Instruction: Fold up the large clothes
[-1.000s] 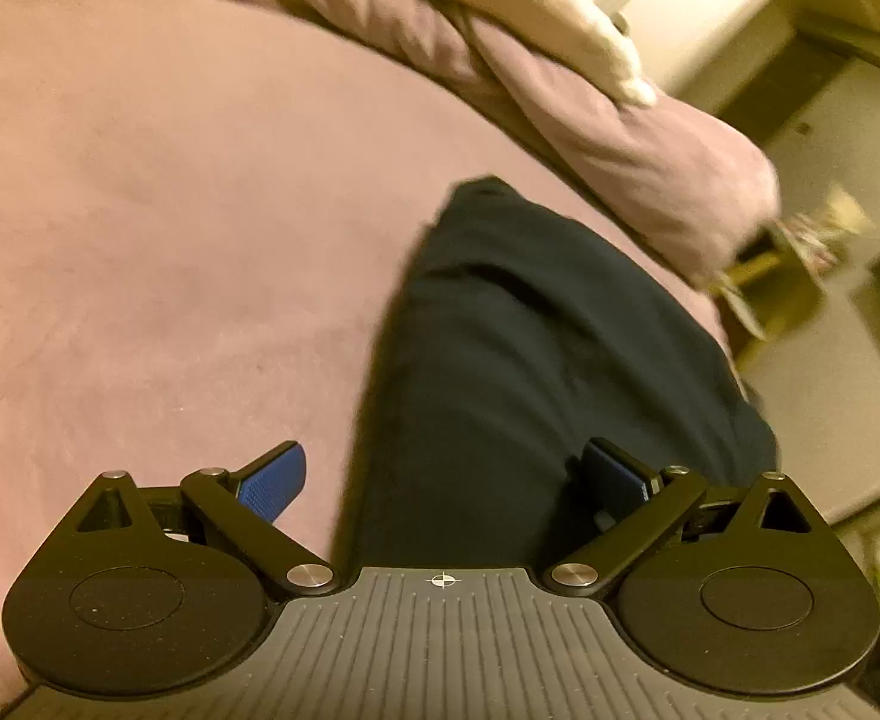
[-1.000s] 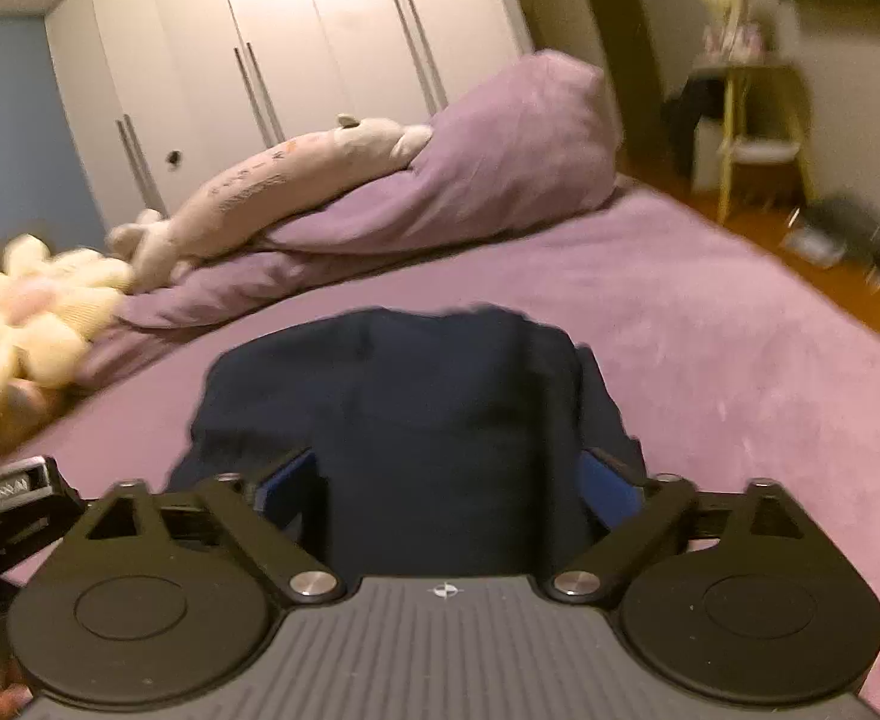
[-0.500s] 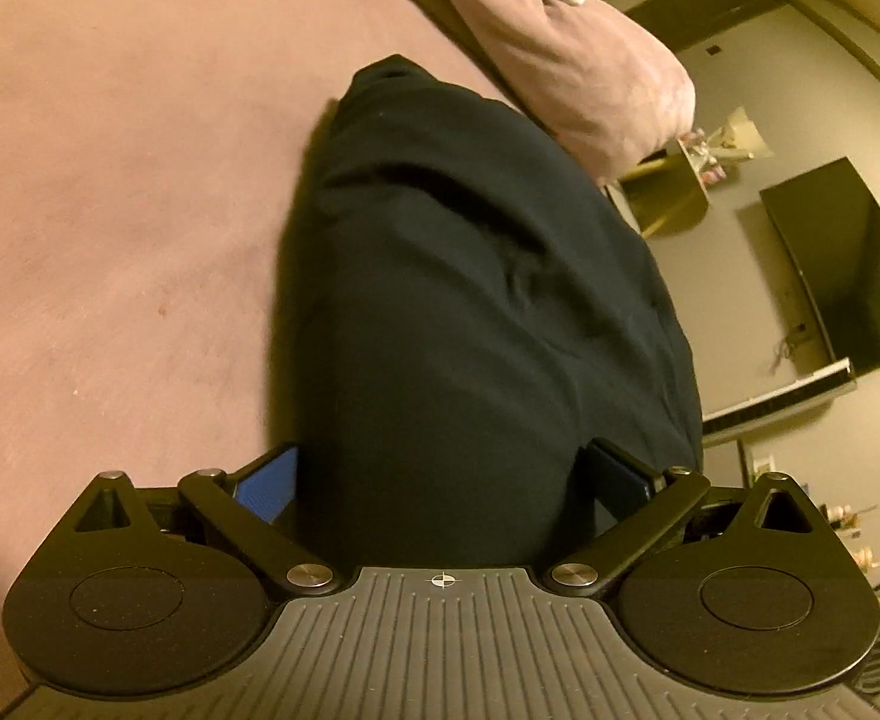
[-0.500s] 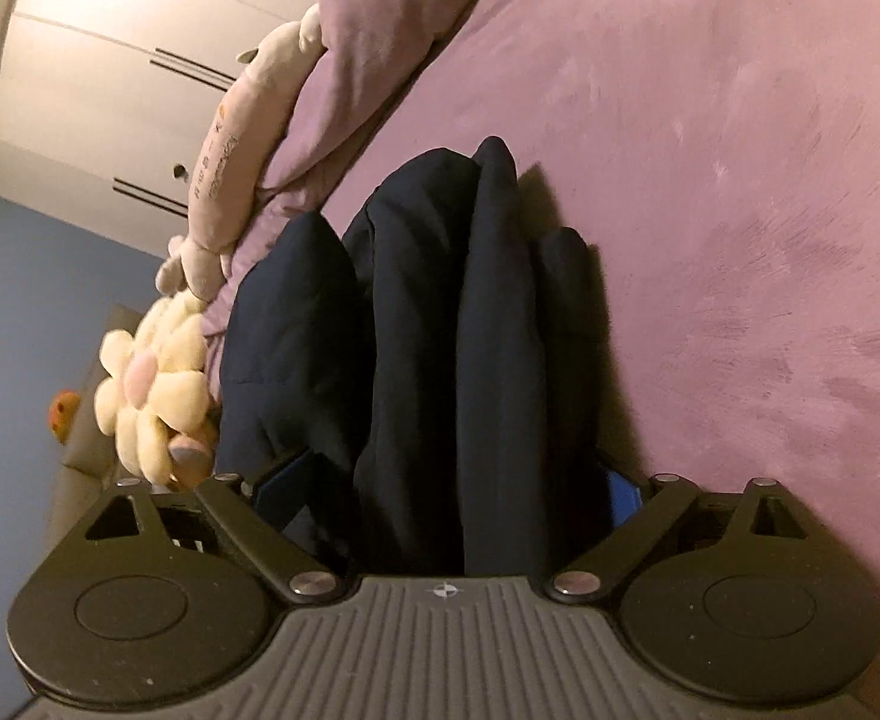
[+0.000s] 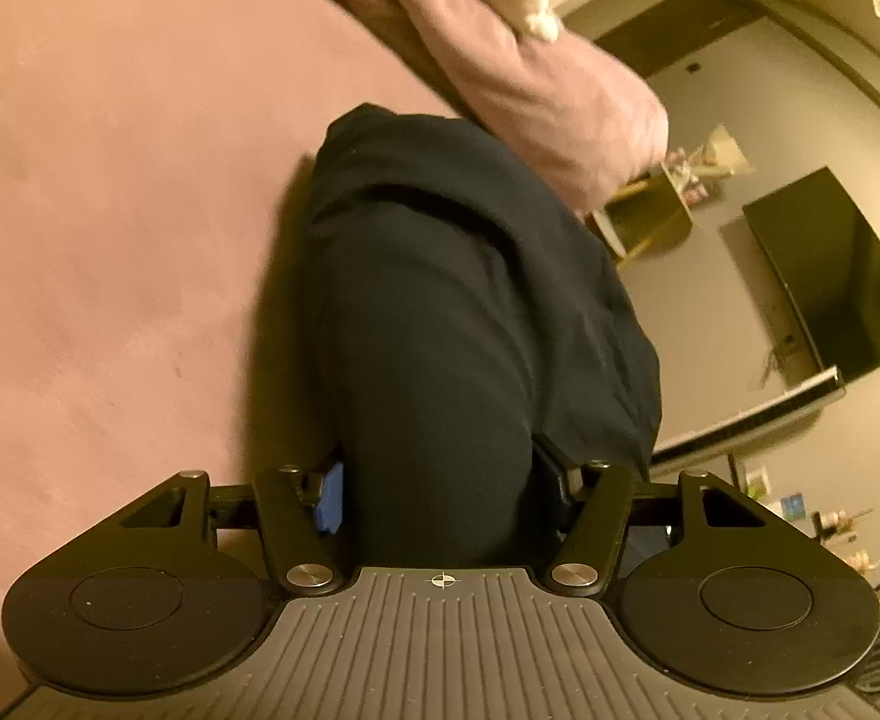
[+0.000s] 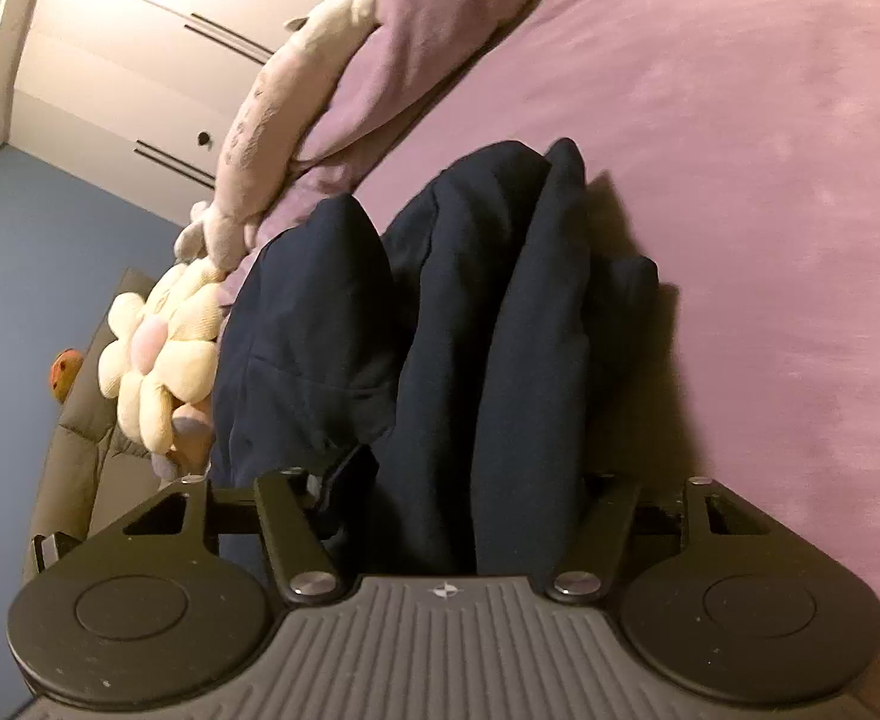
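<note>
Squeezing the dark clothes (image 5: 451,324) on the purple bed (image 5: 110,210), both the left tongs (image 5: 440,498) and right tongs (image 6: 463,498) pinch one end; the bundle stretches straight ahead.

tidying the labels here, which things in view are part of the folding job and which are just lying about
Part of the job:
dark navy garment
left tongs, shut on it
right tongs, shut on it
purple bed cover under it

Just lying about:
flower plush
long plush
purple pillow
television
</note>
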`<state>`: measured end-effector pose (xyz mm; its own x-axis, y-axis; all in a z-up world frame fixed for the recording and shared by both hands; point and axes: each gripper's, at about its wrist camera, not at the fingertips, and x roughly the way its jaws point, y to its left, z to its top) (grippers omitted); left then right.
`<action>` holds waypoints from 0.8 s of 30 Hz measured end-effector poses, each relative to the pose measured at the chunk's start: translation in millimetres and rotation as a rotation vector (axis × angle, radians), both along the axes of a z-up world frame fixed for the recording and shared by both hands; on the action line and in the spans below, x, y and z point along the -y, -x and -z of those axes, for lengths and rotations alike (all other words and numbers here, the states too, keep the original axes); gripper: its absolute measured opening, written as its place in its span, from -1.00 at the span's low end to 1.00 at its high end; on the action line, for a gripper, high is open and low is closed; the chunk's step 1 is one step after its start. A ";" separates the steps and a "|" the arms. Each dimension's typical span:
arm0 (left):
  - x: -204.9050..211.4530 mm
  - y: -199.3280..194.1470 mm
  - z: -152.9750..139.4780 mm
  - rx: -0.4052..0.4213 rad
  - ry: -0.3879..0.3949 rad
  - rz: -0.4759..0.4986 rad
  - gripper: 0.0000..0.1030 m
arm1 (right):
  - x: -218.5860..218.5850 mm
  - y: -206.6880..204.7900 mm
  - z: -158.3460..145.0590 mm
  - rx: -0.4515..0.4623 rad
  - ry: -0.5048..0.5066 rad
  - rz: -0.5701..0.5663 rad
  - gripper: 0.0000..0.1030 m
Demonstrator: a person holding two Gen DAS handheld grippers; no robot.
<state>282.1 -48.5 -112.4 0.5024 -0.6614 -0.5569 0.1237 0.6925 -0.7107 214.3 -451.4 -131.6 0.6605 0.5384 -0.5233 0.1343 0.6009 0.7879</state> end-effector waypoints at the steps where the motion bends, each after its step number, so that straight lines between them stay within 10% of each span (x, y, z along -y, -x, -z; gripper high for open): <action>1: -6.2 2.0 -3.9 0.013 -0.010 -0.015 0.26 | -8.5 -6.5 -1.3 -0.004 -0.006 -0.012 0.14; 8: -82.7 6.9 -23.1 0.043 -0.135 -0.203 0.31 | -91.0 -64.2 2.7 -0.017 -0.043 -0.125 0.17; 12: -94.2 7.5 -15.9 -0.019 -0.251 -0.246 0.35 | -117.1 -68.6 -0.2 -0.017 0.033 -0.099 0.60; 24: -91.0 142.5 -36.3 0.157 -0.362 -0.248 0.62 | -92.3 101.3 -37.3 0.077 0.029 -0.005 0.60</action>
